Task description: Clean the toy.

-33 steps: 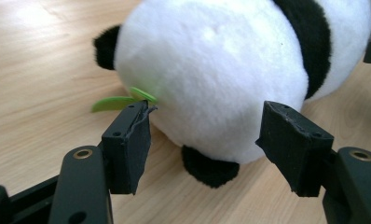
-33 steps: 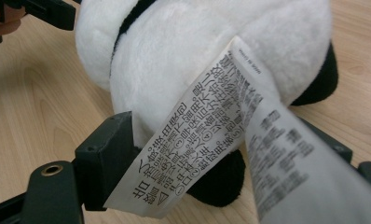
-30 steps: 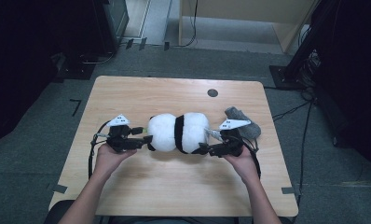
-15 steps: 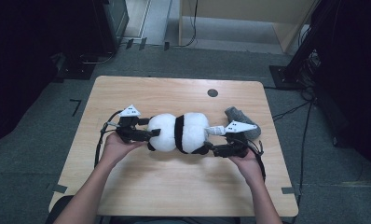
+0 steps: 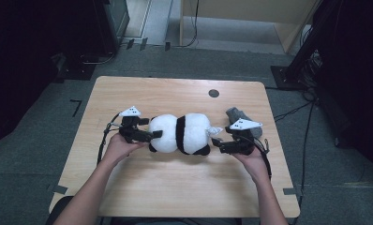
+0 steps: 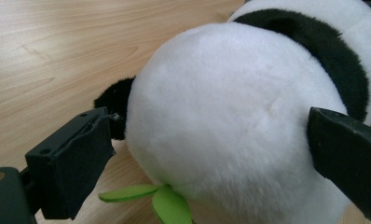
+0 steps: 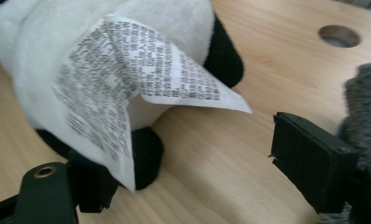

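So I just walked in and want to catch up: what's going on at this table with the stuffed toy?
A person holds a gripper in each hand at either end of a plush panda lying on the wooden table. The left gripper has just been opening its jaws, which now stand wide on either side of the panda's white end without pressing it. The right gripper is open at the other end, where the panda's printed tag hangs over one jaw. A grey furry thing lies beside the right gripper.
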